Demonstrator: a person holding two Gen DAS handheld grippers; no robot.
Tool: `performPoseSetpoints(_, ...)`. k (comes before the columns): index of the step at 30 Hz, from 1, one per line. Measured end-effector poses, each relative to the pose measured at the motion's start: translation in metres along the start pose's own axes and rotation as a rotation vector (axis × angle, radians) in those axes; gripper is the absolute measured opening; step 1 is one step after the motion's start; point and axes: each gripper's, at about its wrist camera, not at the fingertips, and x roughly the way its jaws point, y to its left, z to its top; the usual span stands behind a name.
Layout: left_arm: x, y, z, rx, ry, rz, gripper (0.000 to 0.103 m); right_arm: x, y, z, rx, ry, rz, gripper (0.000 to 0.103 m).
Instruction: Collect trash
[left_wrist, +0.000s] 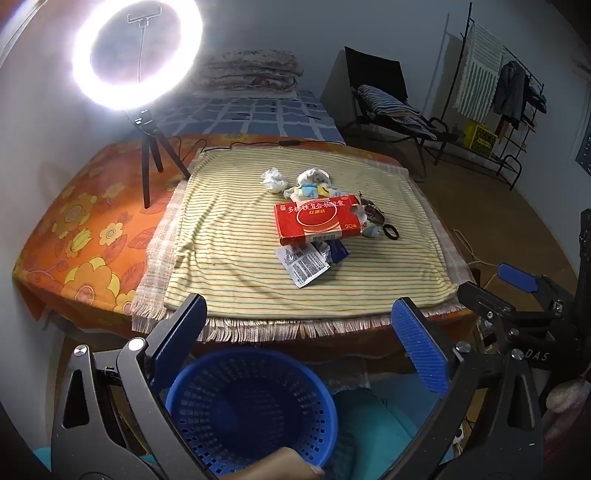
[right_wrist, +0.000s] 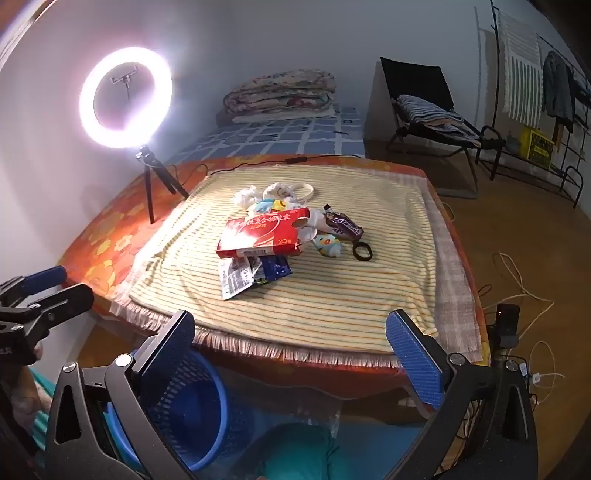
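Both the left gripper and the right gripper hang with fingers spread wide and empty, and the trash sits well ahead of them on the striped cloth covering the table. The red carton lies atop flat foil wrappers, with crumpled tissue beyond it and a black ring beside it. All looks light; the carton is stiff enough to pinch across its short edges, while the slippery wrappers likely need lifting by a raised corner, bound for the blue basket below the fingers.
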Motion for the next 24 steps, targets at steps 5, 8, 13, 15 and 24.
performPoseSetpoints(5, 0.0006, 0.0005, -0.0002, -0.004, -0.002, -0.005, 0.102, -0.0004, -0.0040, -0.0010, 0.021, 0.018, 0.030, 0.102)
performPoseSetpoints(8, -0.0002, 0.0006, -0.0001, -0.003, -0.005, -0.010, 0.102, 0.0009, -0.0015, -0.0016, 0.021, 0.010, 0.008, 0.102)
performPoseSetpoints(13, -0.0019, 0.0018, 0.0008, 0.002, -0.006, -0.013, 0.102, 0.0016, -0.0021, -0.0004, 0.026, 0.011, 0.008, 0.102)
performPoseSetpoints(15, -0.0031, 0.0030, 0.0019, 0.004, -0.007, -0.012, 0.102, 0.0031, -0.0039, 0.0008, 0.028, 0.011, 0.010, 0.102)
performPoseSetpoints(24, -0.0067, 0.0001, -0.0003, -0.001, -0.007, -0.009, 0.102, -0.0016, -0.0010, -0.0018, 0.013, 0.002, 0.005, 0.102)
